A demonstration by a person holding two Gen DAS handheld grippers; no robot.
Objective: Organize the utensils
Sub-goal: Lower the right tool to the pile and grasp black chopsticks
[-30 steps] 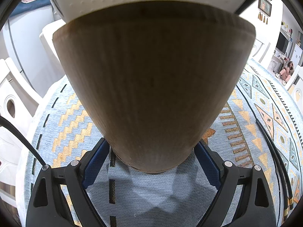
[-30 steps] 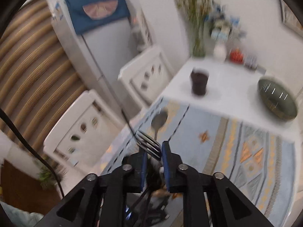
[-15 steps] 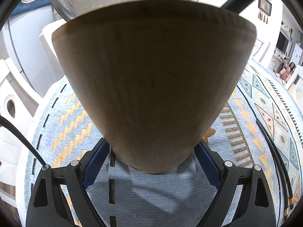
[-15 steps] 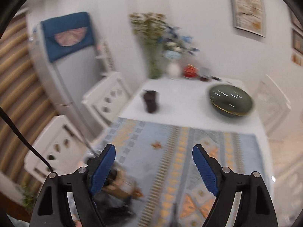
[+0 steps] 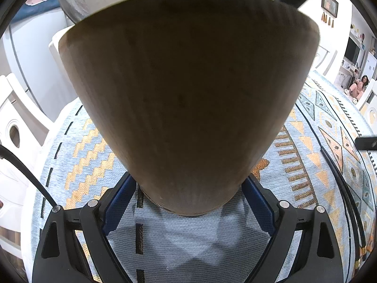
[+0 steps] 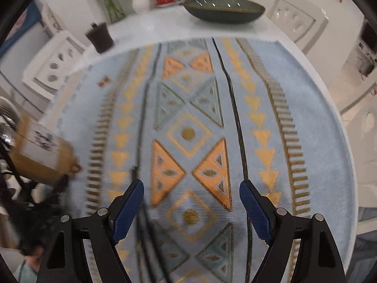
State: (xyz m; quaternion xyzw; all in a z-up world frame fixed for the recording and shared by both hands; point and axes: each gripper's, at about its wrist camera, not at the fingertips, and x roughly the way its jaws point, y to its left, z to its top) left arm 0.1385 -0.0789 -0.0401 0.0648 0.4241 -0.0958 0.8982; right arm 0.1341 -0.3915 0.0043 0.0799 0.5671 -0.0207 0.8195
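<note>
The left claw (image 5: pixel 188 202) pinches the tapered wooden utensil holder (image 5: pixel 188 99), steadying it; the right claw (image 6: pixel 191 202), spread and empty, hovers above the patterned blue-and-orange cloth (image 6: pixel 266 89).

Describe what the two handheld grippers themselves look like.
Both match. The left gripper and right gripper each have two black angular plastic fingers with triangular cut-outs, silver pivot screws, and blue cross-hatched pads. A thin black cable runs off the left one's side. No hands or sleeves show.

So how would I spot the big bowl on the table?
Start at the blue patterned tablecloth; beyond its far edge lies the bare white table. The bowl sits there, wide, shallow and dark green. The dark cup nearby is small and tall.
</note>
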